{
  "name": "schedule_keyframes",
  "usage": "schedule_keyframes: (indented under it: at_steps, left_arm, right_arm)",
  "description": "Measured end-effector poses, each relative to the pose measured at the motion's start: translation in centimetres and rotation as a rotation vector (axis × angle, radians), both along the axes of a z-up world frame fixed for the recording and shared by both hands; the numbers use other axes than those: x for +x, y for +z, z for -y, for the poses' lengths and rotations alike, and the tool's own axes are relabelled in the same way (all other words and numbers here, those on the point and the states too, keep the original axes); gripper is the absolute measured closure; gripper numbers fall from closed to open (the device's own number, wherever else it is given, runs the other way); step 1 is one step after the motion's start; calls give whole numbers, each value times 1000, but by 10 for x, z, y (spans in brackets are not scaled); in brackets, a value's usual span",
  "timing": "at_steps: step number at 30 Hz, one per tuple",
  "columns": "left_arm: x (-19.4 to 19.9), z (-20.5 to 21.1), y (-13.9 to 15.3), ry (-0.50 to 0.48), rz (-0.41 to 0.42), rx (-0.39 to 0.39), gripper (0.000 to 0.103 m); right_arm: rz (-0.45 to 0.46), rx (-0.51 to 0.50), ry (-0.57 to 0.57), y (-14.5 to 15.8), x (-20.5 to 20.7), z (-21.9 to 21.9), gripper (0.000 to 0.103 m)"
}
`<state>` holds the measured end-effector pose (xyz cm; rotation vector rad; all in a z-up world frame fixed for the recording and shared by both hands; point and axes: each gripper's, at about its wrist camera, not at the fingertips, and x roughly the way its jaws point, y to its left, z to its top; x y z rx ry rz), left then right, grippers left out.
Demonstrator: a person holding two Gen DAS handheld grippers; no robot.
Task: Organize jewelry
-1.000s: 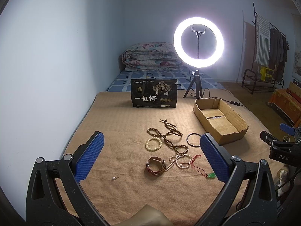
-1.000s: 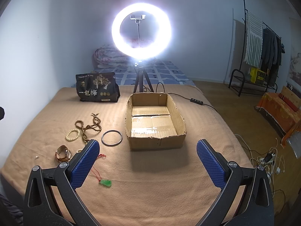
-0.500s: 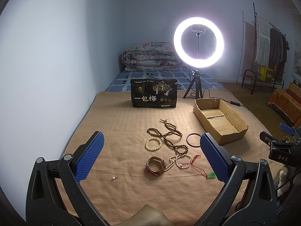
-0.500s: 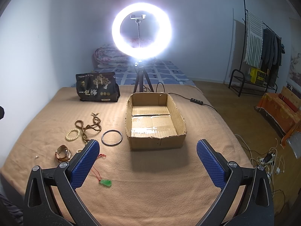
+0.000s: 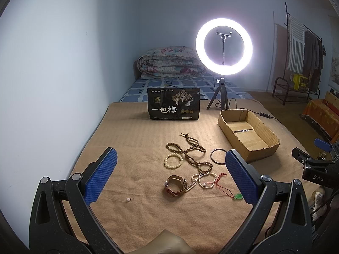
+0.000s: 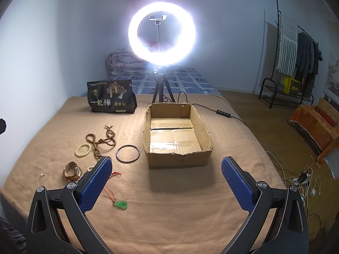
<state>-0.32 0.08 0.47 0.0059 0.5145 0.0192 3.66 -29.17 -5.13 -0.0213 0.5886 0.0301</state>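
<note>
Jewelry lies on a tan blanket (image 5: 135, 139): a long brown bead strand (image 5: 190, 150), a cream bead bracelet (image 5: 173, 161), a dark bangle (image 5: 218, 157), a brown-strap watch (image 5: 175, 185), a pearl strand (image 5: 203, 180), a green pendant on a red cord (image 5: 238, 196) and a small pearl earring (image 5: 128, 199). An empty cardboard box (image 6: 178, 135) sits to their right. My left gripper (image 5: 169, 173) is open and empty, held above the jewelry. My right gripper (image 6: 167, 180) is open and empty in front of the box; the pendant (image 6: 120, 204) and bangle (image 6: 127, 153) show at its left.
A black snack bag (image 5: 173, 106) stands at the back of the blanket. A lit ring light on a tripod (image 5: 223, 48) stands behind the box, its cable running right. A folded quilt (image 5: 169, 62) lies beyond. A clothes rack (image 6: 296, 48) stands far right.
</note>
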Motion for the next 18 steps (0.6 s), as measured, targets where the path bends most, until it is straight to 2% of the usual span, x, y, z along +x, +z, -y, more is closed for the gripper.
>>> schedule_keyframes:
  at_steps: [8,18]
  left_arm:
    - [4,-4,-11,18,-18,2,0]
    - [29,-46,-11,97,-75,-49,0]
  right_arm:
    - [1,-11,20,0,0,-5,1]
    - [7,-15,87,-5,10,-16,1]
